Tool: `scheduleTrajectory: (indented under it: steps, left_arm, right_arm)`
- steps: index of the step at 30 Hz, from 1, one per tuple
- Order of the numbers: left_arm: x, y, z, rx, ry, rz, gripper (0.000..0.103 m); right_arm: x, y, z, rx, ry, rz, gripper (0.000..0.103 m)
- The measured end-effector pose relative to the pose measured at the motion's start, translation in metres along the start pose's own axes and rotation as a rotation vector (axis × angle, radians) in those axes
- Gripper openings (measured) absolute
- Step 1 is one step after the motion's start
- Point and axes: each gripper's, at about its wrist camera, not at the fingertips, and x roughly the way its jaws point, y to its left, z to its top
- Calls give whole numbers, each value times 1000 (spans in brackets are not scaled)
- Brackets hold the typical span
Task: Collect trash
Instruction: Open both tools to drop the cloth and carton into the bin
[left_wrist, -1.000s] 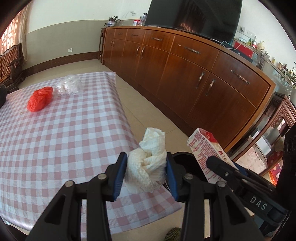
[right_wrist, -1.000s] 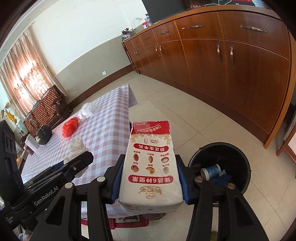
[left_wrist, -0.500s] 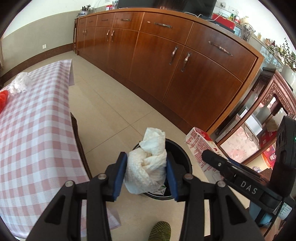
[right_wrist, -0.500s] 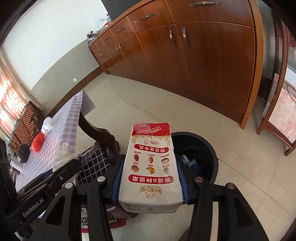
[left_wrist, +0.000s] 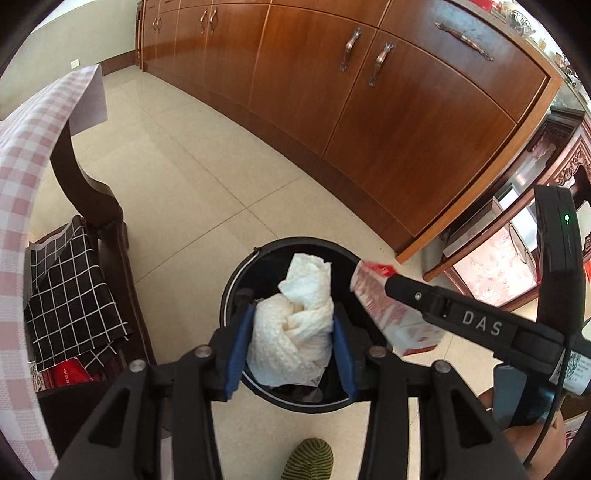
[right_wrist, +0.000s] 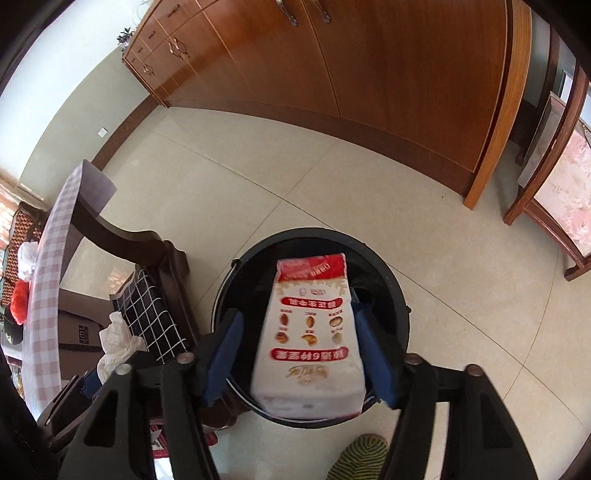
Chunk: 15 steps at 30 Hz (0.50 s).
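Note:
My left gripper (left_wrist: 290, 349) is shut on a crumpled white paper towel (left_wrist: 295, 325) and holds it over the black round trash bin (left_wrist: 236, 277) on the floor. My right gripper (right_wrist: 301, 354) has its jaws spread wider than the white and red milk carton (right_wrist: 310, 339), with gaps on both sides; the carton looks blurred and sits over the bin (right_wrist: 391, 280). The carton (left_wrist: 391, 314) and right gripper also show in the left wrist view, at the bin's right. The paper towel (right_wrist: 116, 343) shows at the left of the right wrist view.
A table with a pink checked cloth (left_wrist: 22, 155) stands at the left, with a red bag (right_wrist: 20, 302) and clear bag (right_wrist: 27, 258) on it. A chair with a black grid cushion (left_wrist: 70, 291) is beside the bin. A long wooden cabinet (left_wrist: 369, 92) runs behind. A foot (left_wrist: 308, 459) is below.
Both grippers tilted down and moved over the bin. The right gripper's jaws have opened away from the carton, which now looks blurred. The left gripper still holds the paper towel.

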Motion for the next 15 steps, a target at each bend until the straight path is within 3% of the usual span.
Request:
scheduleTrajectory:
  steps: [4, 6, 7, 11, 15]
  left_arm:
    - [21, -6, 5, -1, 26, 13, 53]
    - [33, -9, 8, -2, 49, 16, 70]
    - [37, -9, 9, -3, 58, 15, 73]
    - [39, -13, 12, -5, 74, 18, 75]
    - [20, -17, 17, 13, 22, 28, 75]
  right_arm:
    - [1, -10, 5, 34, -17, -24, 75]
    - [-2, -15, 5, 42, -31, -62, 75]
    - [-4, -17, 5, 50, -38, -73, 75]
    - [-13, -27, 7, 71, -74, -132, 75]
    - [-20, -32, 7, 93, -84, -127, 75]
